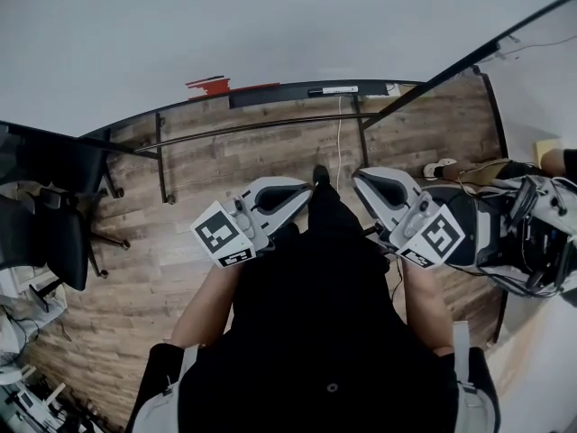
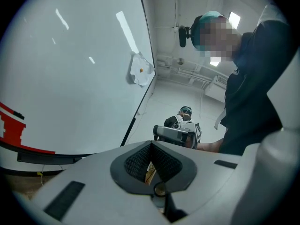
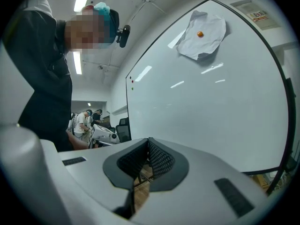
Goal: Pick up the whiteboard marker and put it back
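Top centre of head view, on whiteboard tray [image 1: 270,95], sits what looks like the whiteboard marker [image 1: 334,90] — prob. light, stiff, slick; grip mid-barrel. Left hand-held gripper [image 1: 305,189] & right hand-held gripper [image 1: 359,179] — both closed, empty.

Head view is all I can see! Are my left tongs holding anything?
Observer: No. The left gripper view shows the left tongs shut, with nothing between them.
Operator: What about the other ones?
Observer: The right tongs are shut and empty too.
Operator: Is anything stuck high up on the whiteboard?
Observer: Yes, a crumpled white sheet, pinned there by a small orange magnet.
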The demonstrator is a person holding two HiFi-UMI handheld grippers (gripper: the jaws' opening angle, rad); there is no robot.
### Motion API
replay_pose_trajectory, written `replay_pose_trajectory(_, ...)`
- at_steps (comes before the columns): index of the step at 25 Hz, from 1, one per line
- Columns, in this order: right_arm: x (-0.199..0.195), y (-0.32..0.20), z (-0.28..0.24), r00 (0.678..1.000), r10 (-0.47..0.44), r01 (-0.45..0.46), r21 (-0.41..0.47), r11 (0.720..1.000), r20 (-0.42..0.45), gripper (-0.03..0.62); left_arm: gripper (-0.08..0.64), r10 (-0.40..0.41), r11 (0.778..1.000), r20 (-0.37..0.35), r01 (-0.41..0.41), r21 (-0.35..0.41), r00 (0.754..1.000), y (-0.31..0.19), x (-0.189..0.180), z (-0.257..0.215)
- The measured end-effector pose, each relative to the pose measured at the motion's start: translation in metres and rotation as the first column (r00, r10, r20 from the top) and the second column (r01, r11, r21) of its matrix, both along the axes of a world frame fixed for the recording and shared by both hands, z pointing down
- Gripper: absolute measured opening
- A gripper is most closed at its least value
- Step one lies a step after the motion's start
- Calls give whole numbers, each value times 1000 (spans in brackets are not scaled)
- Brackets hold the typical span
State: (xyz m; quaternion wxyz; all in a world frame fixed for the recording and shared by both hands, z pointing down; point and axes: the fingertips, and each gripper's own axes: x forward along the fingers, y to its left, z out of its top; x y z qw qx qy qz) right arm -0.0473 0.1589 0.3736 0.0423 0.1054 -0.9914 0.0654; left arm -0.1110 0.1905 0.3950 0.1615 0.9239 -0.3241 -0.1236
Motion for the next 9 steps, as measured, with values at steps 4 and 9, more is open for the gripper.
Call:
replay_pose_trajectory(4, 4, -1, 11, 999, 16, -17, -16, 1000, -34, 18, 11, 37, 999, -22, -38, -37, 999, -1, 16, 19)
replay_pose_trajectory(9, 1, -2, 38, 990, -23, 14, -57, 998, -142, 18, 11, 100, 990, -50, -104, -98, 994, 2, 30, 45)
